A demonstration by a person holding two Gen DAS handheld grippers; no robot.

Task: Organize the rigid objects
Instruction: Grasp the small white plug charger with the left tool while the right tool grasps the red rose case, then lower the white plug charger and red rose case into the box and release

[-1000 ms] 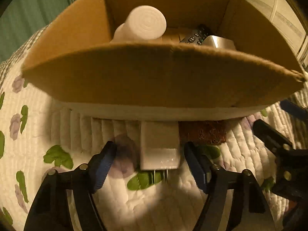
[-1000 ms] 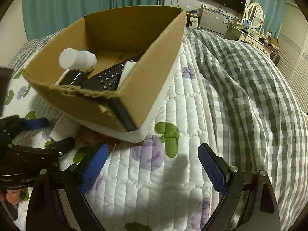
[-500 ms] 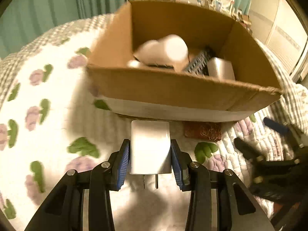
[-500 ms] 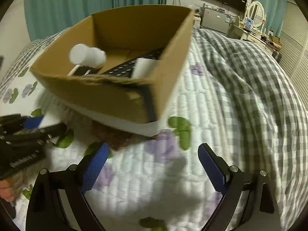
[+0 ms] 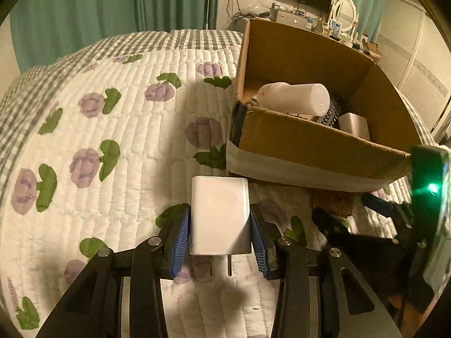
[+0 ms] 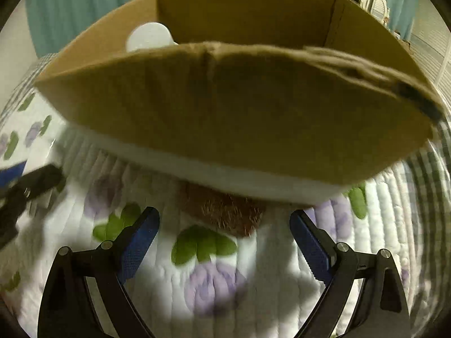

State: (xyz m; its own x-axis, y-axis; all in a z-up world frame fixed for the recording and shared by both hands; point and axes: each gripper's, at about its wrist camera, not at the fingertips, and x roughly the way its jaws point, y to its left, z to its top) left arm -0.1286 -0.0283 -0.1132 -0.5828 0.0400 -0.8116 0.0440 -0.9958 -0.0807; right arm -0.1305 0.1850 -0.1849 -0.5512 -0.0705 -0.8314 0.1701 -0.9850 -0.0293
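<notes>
My left gripper (image 5: 220, 239) is shut on a white plug adapter (image 5: 220, 214), prongs pointing back, held above the quilt to the lower left of the cardboard box (image 5: 310, 146). The box holds a white bottle (image 5: 296, 98), a black remote (image 5: 332, 112) and a white block (image 5: 353, 125). My right gripper (image 6: 225, 239) is open and empty, low in front of the box wall (image 6: 239, 107), with a brown rough pad (image 6: 225, 211) lying between its fingers at the box's foot. The bottle's cap (image 6: 149, 36) shows over the rim.
The box stands on a white floral quilt (image 5: 112, 140) over a grey checked blanket (image 5: 183, 39). Green curtains, a TV and a cluttered shelf are behind. The left gripper's fingers (image 6: 33, 180) show at the left edge of the right wrist view.
My left gripper closed on the plug adapter and lifted it back and left from the box. My right gripper moved left and down, close to the box front and the brown pad.
</notes>
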